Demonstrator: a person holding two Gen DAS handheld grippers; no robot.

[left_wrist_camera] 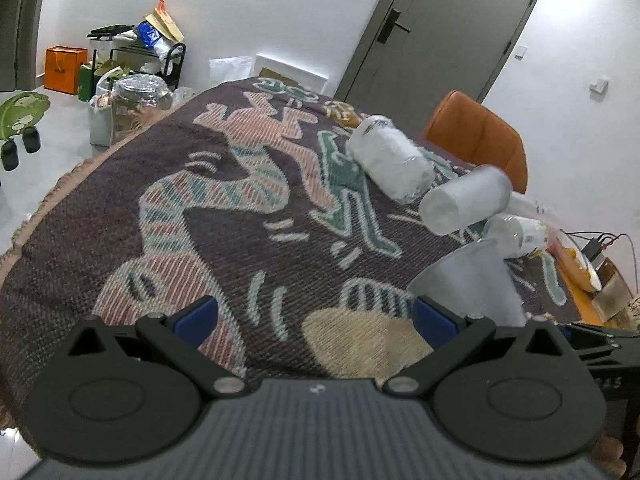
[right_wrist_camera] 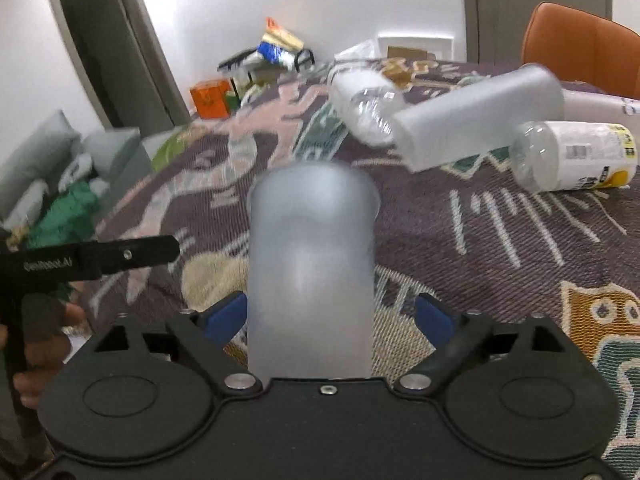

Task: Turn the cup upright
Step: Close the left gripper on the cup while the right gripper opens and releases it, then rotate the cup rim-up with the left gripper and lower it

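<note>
A frosted plastic cup [right_wrist_camera: 312, 264] stands between the fingers of my right gripper [right_wrist_camera: 330, 318], rim up and slightly blurred. The left blue pad [right_wrist_camera: 228, 316] is at the cup's wall; the right pad [right_wrist_camera: 434, 316] stands apart from it, so the jaws are open. The same cup [left_wrist_camera: 468, 284] shows at the right of the left wrist view. My left gripper [left_wrist_camera: 314, 316] is open and empty over the patterned cloth [left_wrist_camera: 224, 232], left of that cup. A second frosted cup [right_wrist_camera: 480, 118] lies on its side farther back and also shows in the left wrist view [left_wrist_camera: 464, 204].
A clear crumpled bottle [left_wrist_camera: 390, 158] and a labelled bottle [right_wrist_camera: 572, 156] lie on the cloth near the lying cup. An orange chair [left_wrist_camera: 476, 134] stands at the far table edge. Bags and boxes [left_wrist_camera: 132, 64] clutter the floor by the wall.
</note>
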